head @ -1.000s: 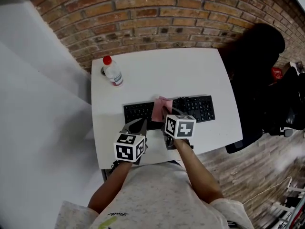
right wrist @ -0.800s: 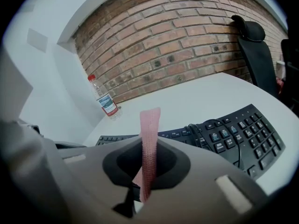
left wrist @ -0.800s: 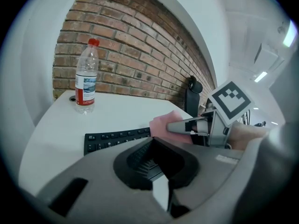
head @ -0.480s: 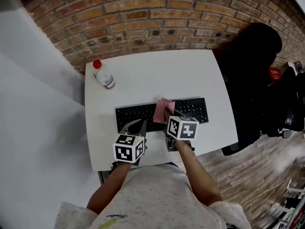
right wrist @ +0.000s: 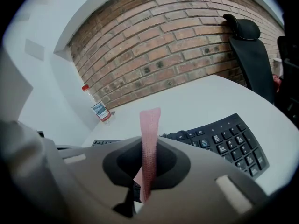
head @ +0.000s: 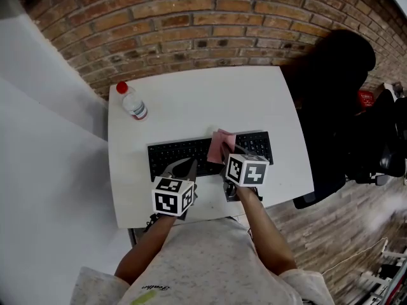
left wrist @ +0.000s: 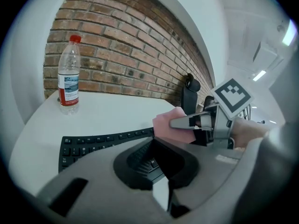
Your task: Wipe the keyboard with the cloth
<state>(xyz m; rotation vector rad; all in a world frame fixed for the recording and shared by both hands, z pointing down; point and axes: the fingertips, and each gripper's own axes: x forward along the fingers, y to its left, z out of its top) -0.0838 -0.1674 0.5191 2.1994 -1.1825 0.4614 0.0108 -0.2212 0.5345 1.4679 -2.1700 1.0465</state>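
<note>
A black keyboard (head: 184,154) lies across the white table (head: 203,97). My right gripper (head: 224,155) is shut on a pink cloth (head: 220,143), which it holds over the keys right of the keyboard's middle. In the right gripper view the cloth (right wrist: 150,139) stands up as a thin strip between the jaws of the right gripper (right wrist: 144,192), with the keyboard (right wrist: 224,143) beyond. My left gripper (head: 188,166) hangs at the keyboard's near edge, left of the cloth, jaws together and empty. From the left gripper (left wrist: 169,190) I see the keyboard (left wrist: 93,143) and the cloth (left wrist: 169,123).
A clear water bottle (head: 133,101) with a red cap stands at the table's far left corner, also in the left gripper view (left wrist: 68,76). A black office chair (head: 337,100) stands off the table's right side. A brick wall (head: 191,24) runs behind the table.
The right gripper has carried the cloth a little to the right along the keyboard. The head view has shifted, so the table and bottle sit further left in the picture.
</note>
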